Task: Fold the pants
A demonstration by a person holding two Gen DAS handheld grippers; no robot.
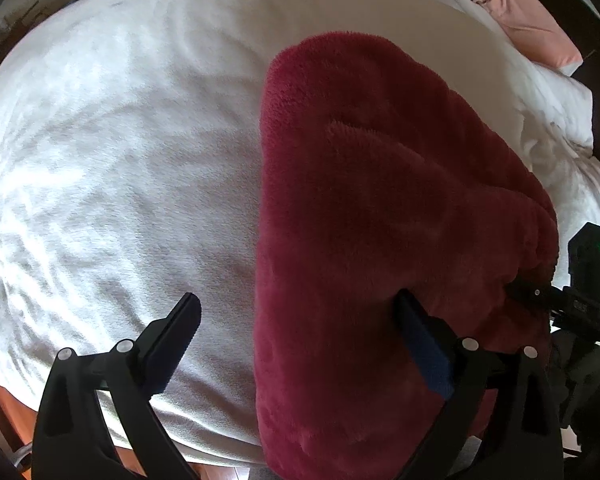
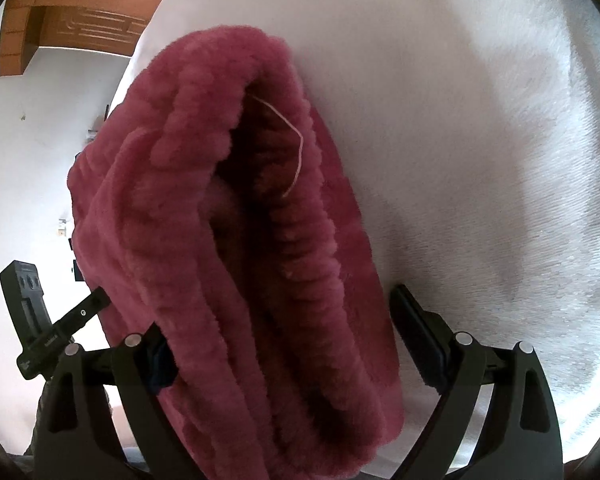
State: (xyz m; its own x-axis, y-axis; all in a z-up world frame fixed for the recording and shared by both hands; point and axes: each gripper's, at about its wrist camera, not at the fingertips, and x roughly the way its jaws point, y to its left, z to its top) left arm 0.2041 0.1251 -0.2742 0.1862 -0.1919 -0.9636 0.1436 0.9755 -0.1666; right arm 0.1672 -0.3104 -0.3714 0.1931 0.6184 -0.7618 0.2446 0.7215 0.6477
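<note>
Dark red fleece pants (image 1: 380, 220) lie lengthwise on the white bed cover (image 1: 120, 160), folded into a long thick band. My left gripper (image 1: 300, 332) is open wide at the near end; its right finger (image 1: 420, 340) rests on the fleece and its left finger (image 1: 180, 328) is over bare cover. In the right wrist view the ribbed waistband end (image 2: 268, 240) gapes, with a loose pale thread (image 2: 296, 148) inside. My right gripper (image 2: 288, 348) is open wide, with the fleece lying between its fingers. Its left finger (image 2: 156, 356) is partly hidden behind the cloth.
A pink pillow (image 1: 532, 20) and rumpled white bedding (image 1: 560, 128) lie at the far right of the bed. The bed's near edge (image 1: 204, 444) runs just below my left gripper. A white wall and wooden cabinet (image 2: 80, 8) stand beyond the bed's left side.
</note>
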